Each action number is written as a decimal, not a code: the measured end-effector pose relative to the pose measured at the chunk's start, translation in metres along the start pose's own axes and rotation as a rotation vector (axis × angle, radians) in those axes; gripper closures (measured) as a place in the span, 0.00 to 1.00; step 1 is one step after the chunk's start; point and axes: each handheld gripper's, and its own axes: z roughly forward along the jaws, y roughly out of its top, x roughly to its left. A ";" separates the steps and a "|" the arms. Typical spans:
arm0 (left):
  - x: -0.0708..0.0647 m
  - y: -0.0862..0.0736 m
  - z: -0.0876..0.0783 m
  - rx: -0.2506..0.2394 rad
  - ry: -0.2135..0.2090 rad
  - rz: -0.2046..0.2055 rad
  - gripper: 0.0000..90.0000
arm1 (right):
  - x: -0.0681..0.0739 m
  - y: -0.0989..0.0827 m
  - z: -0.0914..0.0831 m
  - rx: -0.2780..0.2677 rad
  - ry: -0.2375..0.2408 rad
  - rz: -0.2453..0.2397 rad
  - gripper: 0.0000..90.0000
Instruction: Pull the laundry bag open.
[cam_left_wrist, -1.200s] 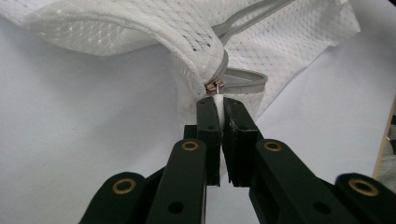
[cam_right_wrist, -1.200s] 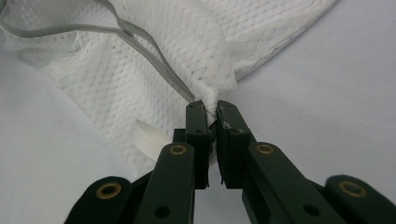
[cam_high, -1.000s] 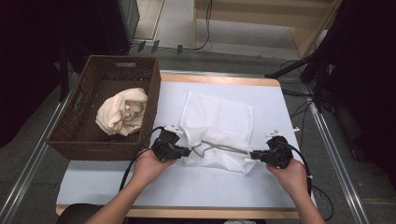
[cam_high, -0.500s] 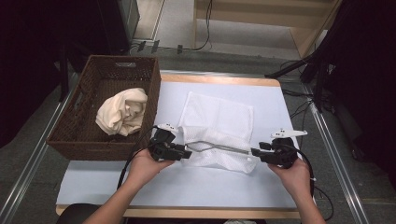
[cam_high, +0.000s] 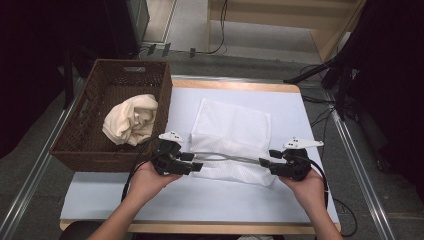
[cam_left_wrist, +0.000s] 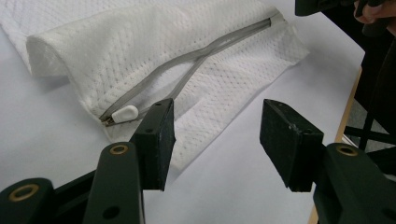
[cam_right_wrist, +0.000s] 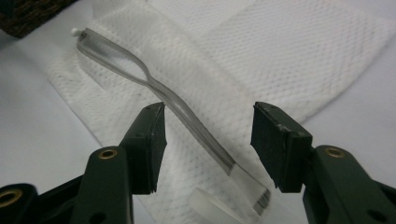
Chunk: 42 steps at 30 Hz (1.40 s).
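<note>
Pale blue tabletop (cam_high: 225, 195) with a wooden edge, dark floor and cables around it. White mesh laundry bag (cam_high: 231, 131) lies flat at the table's centre, its grey zipper (cam_high: 225, 158) running along the near edge, partly gaped open into a twisted loop

Wicker basket (cam_high: 95, 134) sits at 9 o'clock from the bag, hanging off the table's left edge; a crumpled cream cloth (cam_high: 131, 120) lies inside it against the right wall

Left gripper (cam_high: 192, 161) held in the person's left hand (cam_high: 150, 176), at about 8 o'clock from the bag's centre, at the left end of the zipper. Jaws have just been opening and stand roughly halfway apart, gripping nothing. In the left gripper view (cam_left_wrist: 215, 140) the white zipper pull (cam_left_wrist: 122, 113) lies on the mesh just beside the left jaw's tip; I cannot tell whether they touch. Bag corner lies under the gap, pads clear of it

Right gripper (cam_high: 267, 157) in the right hand (cam_high: 305, 184), at about 4 o'clock from the bag's centre, at the zipper's right end. Jaws have just been opening and are wide apart, holding nothing. In the right gripper view (cam_right_wrist: 208, 135) the zipper's closed end (cam_right_wrist: 243, 184) lies on the table between the jaws, neither pad pressing on it

Both grippers point toward each other along the zipper line
</note>
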 end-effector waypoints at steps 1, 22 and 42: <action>0.000 0.000 0.000 0.000 0.000 0.000 0.50 | 0.000 0.000 0.000 0.000 0.000 0.000 0.52; -0.005 -0.014 -0.009 0.002 0.010 0.015 0.48 | 0.027 0.015 0.028 -0.004 0.087 -0.057 0.49; -0.004 -0.022 -0.015 -0.010 0.014 -0.002 0.47 | 0.030 0.022 0.049 0.050 0.103 -0.080 0.52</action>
